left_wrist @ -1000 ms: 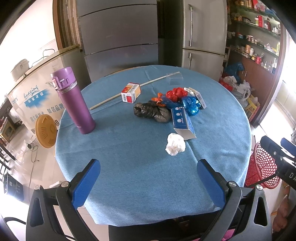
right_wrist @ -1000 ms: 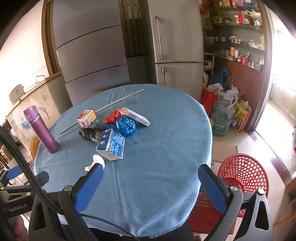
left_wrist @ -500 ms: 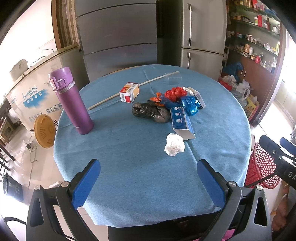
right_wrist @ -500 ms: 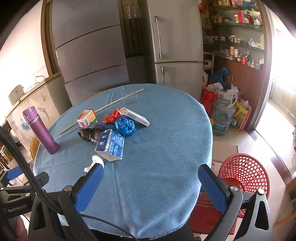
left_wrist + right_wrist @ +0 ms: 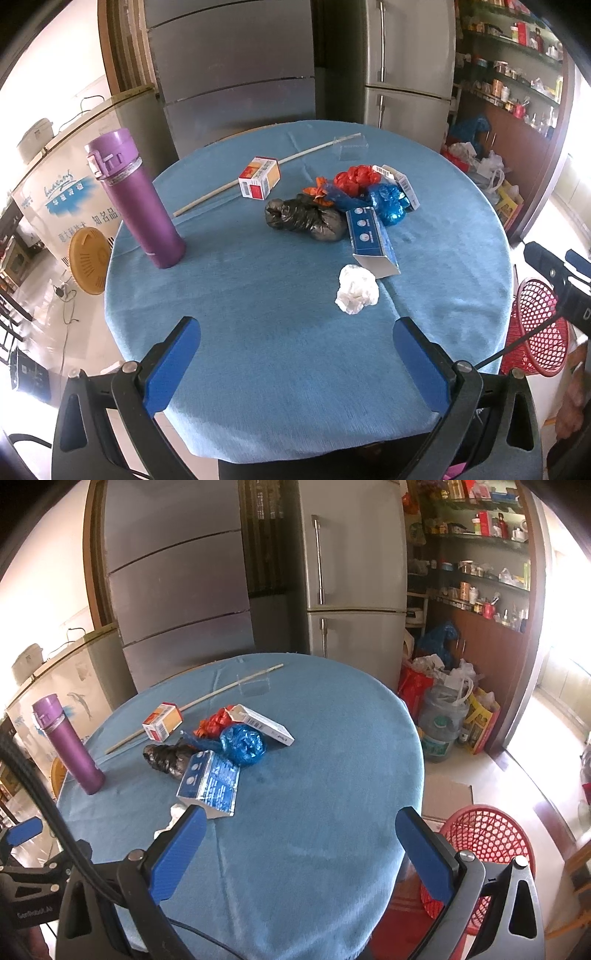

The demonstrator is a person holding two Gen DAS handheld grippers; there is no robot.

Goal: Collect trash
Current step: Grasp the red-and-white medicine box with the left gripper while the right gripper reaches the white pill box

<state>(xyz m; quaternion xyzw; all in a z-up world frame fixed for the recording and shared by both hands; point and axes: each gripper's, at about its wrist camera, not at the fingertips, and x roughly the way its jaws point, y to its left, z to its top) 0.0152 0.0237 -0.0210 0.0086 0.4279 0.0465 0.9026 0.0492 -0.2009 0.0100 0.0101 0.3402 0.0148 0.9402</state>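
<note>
Well, both grippers [image 5: 295,363] [image 5: 301,847] gape over blue-clothed round table [image 5: 277,332] (fridge [image 5: 351,572] behind).

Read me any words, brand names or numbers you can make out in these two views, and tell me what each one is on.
"GenRobot.AI": on the left gripper's body, seen from the right wrist.
"D": a cut-off letter on the right gripper's body, seen from the left wrist.
Chest freezer: blue script and Chinese characters, too distorted to read.
Orange box, blue carton, white box: print too small.
</note>
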